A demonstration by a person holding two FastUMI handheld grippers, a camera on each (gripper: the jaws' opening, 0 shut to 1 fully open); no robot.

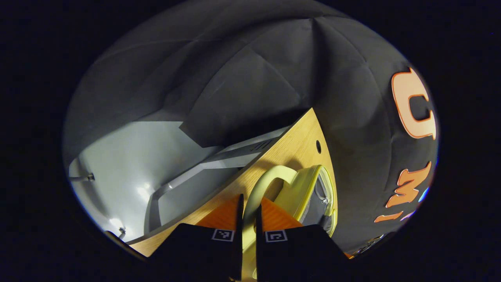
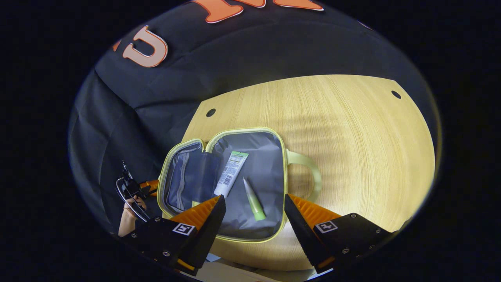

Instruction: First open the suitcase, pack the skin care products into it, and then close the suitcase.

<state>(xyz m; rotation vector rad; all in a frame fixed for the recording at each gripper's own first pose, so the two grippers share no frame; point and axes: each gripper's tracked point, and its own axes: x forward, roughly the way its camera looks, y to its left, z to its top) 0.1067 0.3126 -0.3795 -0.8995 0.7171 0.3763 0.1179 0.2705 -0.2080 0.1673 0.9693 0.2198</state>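
A pale green suitcase [image 2: 282,172] lies open on the wooden table [image 2: 352,137], its grey lining showing. A white labelled tube [image 2: 231,172] and a small green tube [image 2: 252,197] rest inside the flat half. The lid half [image 2: 182,176] stands tilted up on the left. My right gripper [image 2: 254,215] hovers open over the case's near edge, with nothing between its fingers. In the left gripper view, my left gripper [image 1: 249,209] is shut on a pale green handle [image 1: 266,182] of the case. That gripper [image 2: 133,190] and the hand holding it also appear beyond the lid.
A second handle [image 2: 311,172] sticks out from the flat half on the right. The table [image 1: 297,145] has small round holes [image 2: 211,112] near its back corners. Black cloth hangs behind it. A grey floor and frame [image 1: 219,160] lie past the table's edge.
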